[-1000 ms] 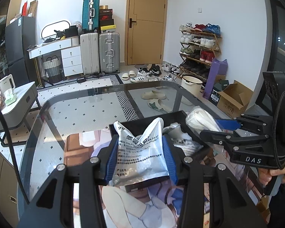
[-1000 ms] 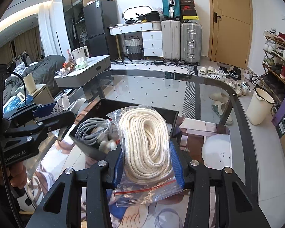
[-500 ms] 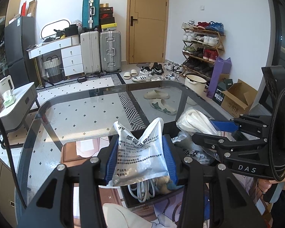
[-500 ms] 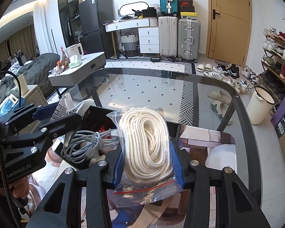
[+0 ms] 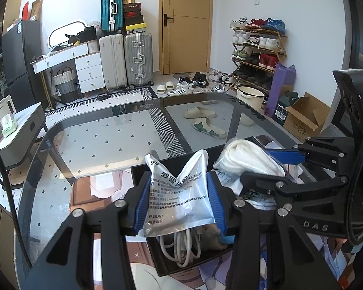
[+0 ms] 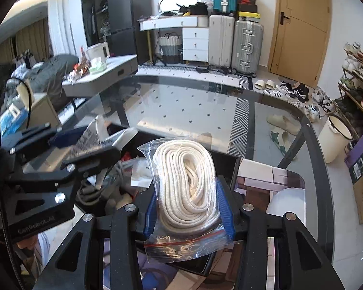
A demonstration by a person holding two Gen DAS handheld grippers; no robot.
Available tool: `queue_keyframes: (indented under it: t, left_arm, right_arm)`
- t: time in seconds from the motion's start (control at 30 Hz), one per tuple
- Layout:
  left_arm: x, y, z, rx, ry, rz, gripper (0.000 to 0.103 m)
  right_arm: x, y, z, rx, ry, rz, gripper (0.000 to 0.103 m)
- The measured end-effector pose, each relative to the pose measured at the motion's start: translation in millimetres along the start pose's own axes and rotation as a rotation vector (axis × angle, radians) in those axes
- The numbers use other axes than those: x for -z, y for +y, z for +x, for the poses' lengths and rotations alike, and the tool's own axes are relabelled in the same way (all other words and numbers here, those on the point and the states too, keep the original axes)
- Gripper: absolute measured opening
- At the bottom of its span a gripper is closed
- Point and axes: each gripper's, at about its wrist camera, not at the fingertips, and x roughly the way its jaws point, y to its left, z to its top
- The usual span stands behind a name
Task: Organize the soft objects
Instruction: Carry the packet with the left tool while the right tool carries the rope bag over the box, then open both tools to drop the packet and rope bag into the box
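Observation:
My left gripper (image 5: pixel 179 200) is shut on a silver-blue printed pouch (image 5: pixel 179 193) and holds it over the black bin (image 5: pixel 171 263). White cables (image 5: pixel 181 246) lie in the bin below it. My right gripper (image 6: pixel 188 200) is shut on a clear zip bag of white rope (image 6: pixel 186 191), also above the bin (image 6: pixel 227 162). The rope bag shows in the left wrist view (image 5: pixel 244 159) at the right, held by the right gripper (image 5: pixel 273 171). The left gripper (image 6: pixel 79 149) with its pouch (image 6: pixel 96 133) shows in the right wrist view at the left.
The bin stands on a printed mat (image 5: pixel 94 191) on a glass table (image 5: pixel 109 140). More cables and small packets (image 6: pixel 140 171) lie inside the bin. A grey side table (image 5: pixel 19 130) stands left; a shoe rack (image 5: pixel 256 48) and boxes (image 5: pixel 305 116) right.
Both grippers have moved forward over the bin with their bags still held. The bin now lies directly beneath them and the two grippers are closer together.

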Motion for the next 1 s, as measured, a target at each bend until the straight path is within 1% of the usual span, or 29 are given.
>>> queue_keyframes:
  t: [0.33,0.47,0.6,0.67,0.87,0.9,0.97,1.0]
  left_arm:
    - [-1.0,0.4,1.1,0.007,0.003,0.019,0.044]
    - [-0.9,1.3,3.7,0.015,0.008,0.015,0.044]
    - [-1.1,1.4,6.0,0.021,0.011,0.01,0.044]
    - [-0.8,2.1,7.0,0.025,0.012,0.008,0.044]
    - [1.1,-2.1,10.9,0.03,0.029,0.036,0.047]
    - [1.3,-3.2,11.2,0.033,0.032,0.037,0.048]
    - [2.6,-4.6,11.5,0.039,0.039,0.037,0.054]
    - [3.7,-4.9,10.6,0.042,0.042,0.037,0.06]
  right_arm:
    - [3.0,6.8,18.1,-0.004,0.046,-0.043,0.044]
    - [3.0,5.7,18.1,-0.008,0.035,-0.051,0.045]
    - [5.7,8.2,6.4,0.009,-0.004,-0.084,0.054]
    - [8.2,8.9,-2.4,0.017,-0.033,-0.1,0.066]
    - [16.2,6.0,-24.1,0.036,-0.088,-0.107,0.082]
    - [17.8,4.3,-26.7,0.037,-0.094,-0.099,0.082]
    - [22.0,1.8,-30.6,0.043,-0.097,-0.087,0.084]
    - [23.8,0.1,-31.9,0.05,-0.1,-0.081,0.084]
